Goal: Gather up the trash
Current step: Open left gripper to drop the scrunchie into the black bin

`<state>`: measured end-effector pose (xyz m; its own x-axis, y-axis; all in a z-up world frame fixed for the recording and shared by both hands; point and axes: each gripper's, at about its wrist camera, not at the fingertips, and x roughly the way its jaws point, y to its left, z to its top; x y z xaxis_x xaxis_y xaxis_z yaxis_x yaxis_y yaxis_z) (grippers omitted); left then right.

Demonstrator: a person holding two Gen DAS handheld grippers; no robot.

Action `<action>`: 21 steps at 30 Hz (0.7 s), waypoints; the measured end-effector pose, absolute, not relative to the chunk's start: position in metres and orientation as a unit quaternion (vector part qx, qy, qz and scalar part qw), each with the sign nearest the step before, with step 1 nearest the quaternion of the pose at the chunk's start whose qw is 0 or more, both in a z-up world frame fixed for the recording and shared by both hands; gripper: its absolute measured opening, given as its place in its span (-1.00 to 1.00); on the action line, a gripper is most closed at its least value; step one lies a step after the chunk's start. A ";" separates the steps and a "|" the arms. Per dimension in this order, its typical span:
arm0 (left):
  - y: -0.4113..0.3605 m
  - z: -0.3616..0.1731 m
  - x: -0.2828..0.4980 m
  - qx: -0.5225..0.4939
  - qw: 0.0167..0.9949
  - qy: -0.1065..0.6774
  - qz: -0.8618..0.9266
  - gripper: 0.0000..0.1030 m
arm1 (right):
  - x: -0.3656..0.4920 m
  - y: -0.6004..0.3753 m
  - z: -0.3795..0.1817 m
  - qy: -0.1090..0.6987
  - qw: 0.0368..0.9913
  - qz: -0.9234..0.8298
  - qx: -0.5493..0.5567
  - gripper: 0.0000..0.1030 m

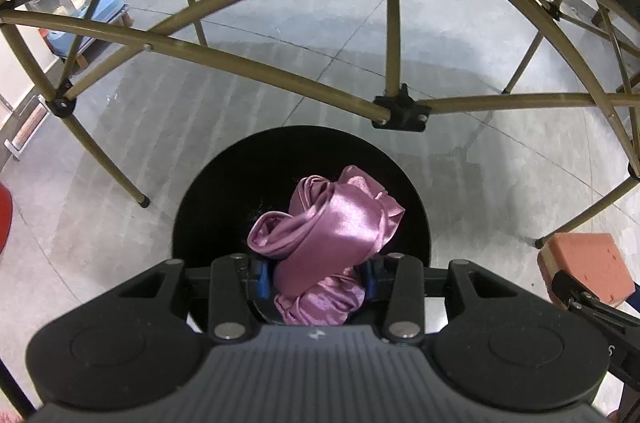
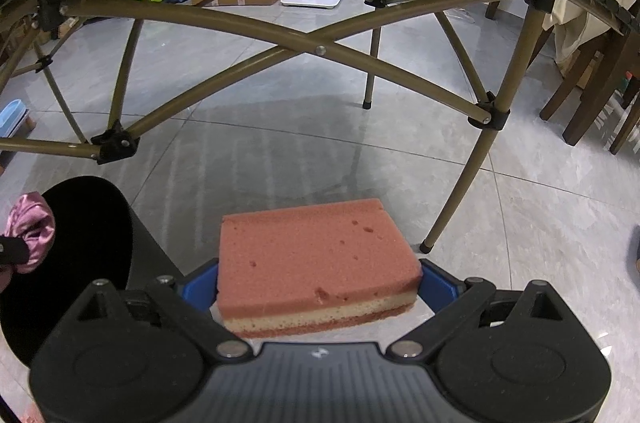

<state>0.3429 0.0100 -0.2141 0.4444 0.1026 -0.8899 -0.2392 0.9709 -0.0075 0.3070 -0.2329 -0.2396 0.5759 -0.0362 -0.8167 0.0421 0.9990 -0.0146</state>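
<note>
**Both items in hand, neither binned yet**

We find the left gripper closed narrowly on a pink satin cloth, directly above the open black bin. To its right, the right gripper clamps a sponge beside the bin, over the floor. Both drops are outstanding.

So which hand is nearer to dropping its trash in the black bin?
Left: its pink cloth hangs right over the bin. The right holds a sponge beside the bin, above bare floor.
</note>
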 end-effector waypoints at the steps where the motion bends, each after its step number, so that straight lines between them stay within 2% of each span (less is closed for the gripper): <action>1: 0.008 -0.215 0.344 -0.066 0.847 0.519 0.100 -0.21 | 0.307 -0.233 -0.240 0.460 0.888 -0.023 0.003 0.93; 11: 0.010 -0.221 0.348 -0.065 0.844 0.522 0.109 -0.21 | 0.309 -0.232 -0.242 0.462 0.887 -0.021 0.001 0.93; 13: 0.011 -0.221 0.349 -0.065 0.843 0.523 0.111 -0.16 | 0.308 -0.231 -0.241 0.461 0.887 -0.020 0.001 0.93; 15: 0.013 -0.219 0.349 -0.066 0.844 0.520 0.113 0.01 | 0.308 -0.231 -0.241 0.461 0.887 -0.019 0.001 0.93; 16: 0.014 -0.218 0.348 -0.068 0.845 0.517 0.114 0.35 | 0.308 -0.231 -0.241 0.461 0.887 -0.019 0.001 0.93; 17: 0.016 -0.216 0.348 -0.073 0.846 0.515 0.117 0.85 | 0.307 -0.231 -0.241 0.460 0.888 -0.019 0.001 0.93; 18: 0.017 -0.214 0.348 -0.078 0.846 0.513 0.121 1.00 | 0.307 -0.231 -0.241 0.460 0.888 -0.019 0.002 0.93; 21: 0.020 -0.208 0.347 -0.074 0.851 0.503 0.132 1.00 | 0.307 -0.232 -0.239 0.458 0.889 -0.019 0.004 0.93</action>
